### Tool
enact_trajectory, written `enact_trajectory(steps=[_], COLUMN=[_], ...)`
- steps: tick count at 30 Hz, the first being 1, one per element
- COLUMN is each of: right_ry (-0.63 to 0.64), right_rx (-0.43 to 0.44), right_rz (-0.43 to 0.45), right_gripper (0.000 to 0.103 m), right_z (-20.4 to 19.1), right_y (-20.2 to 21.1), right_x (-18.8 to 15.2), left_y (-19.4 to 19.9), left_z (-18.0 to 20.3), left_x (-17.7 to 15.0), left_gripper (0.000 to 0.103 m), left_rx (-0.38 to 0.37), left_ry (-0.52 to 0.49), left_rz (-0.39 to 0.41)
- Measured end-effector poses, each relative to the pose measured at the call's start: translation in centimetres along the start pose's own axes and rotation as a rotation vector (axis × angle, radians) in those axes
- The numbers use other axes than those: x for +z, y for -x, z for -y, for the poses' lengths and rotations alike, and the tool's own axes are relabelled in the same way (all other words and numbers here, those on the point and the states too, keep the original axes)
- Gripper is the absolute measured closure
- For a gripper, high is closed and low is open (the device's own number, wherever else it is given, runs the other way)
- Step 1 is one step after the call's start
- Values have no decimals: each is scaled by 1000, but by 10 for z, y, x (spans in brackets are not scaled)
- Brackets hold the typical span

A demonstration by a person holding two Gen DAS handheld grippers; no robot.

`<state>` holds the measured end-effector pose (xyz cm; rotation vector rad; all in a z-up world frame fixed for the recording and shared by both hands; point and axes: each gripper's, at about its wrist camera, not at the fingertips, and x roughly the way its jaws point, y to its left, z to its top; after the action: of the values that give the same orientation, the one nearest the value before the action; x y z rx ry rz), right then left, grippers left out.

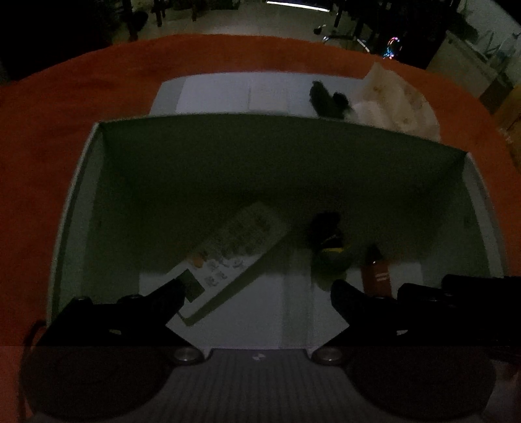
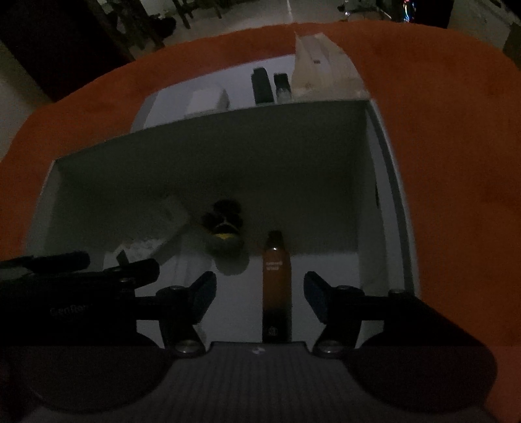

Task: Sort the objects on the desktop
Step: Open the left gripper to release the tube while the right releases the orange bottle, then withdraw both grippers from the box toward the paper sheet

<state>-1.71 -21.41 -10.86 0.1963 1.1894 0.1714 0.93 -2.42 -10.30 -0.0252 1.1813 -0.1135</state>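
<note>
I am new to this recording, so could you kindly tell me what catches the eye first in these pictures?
A deep white box sits on an orange cloth, dim inside. On its floor lie a white remote control, a dark toy with a green-yellow base and an amber bottle. The open right gripper hangs over the bottle without touching it; the left gripper is open too.

An orange cloth (image 1: pixel 81 107) covers the desk, reaching to the far edge in both wrist views. Beyond that edge lies a pale floor (image 1: pixel 228 16), with dark furniture legs (image 1: pixel 133 19) standing on it at the upper left of the left wrist view. At the far right of that view a small cluster of coloured lights (image 1: pixel 393 45) glows in the dark, near a pale cabinet-like unit (image 1: pixel 472 55) whose detail is too dim to make out.
</note>
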Motion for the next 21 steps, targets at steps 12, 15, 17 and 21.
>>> enact_trajectory(steps=[12,15,17,21], right_ry=[-18,-12,-1,0], right_rx=[45,46,40,19], right_rz=[43,61,75,119], right_gripper=[0,0,0,0], right_z=[-7,-6,-5,0], right_y=[31,44,53,76], right_x=[9,15,21,38], left_y=[23,27,31,44], left_z=[-7,-7,-8,-4], left_x=[7,10,14,23], left_gripper=[0,0,0,0], left_rx=[-38,-71,-103,-85], left_ry=[36,31,42,0], left_rz=[58,43,27,52])
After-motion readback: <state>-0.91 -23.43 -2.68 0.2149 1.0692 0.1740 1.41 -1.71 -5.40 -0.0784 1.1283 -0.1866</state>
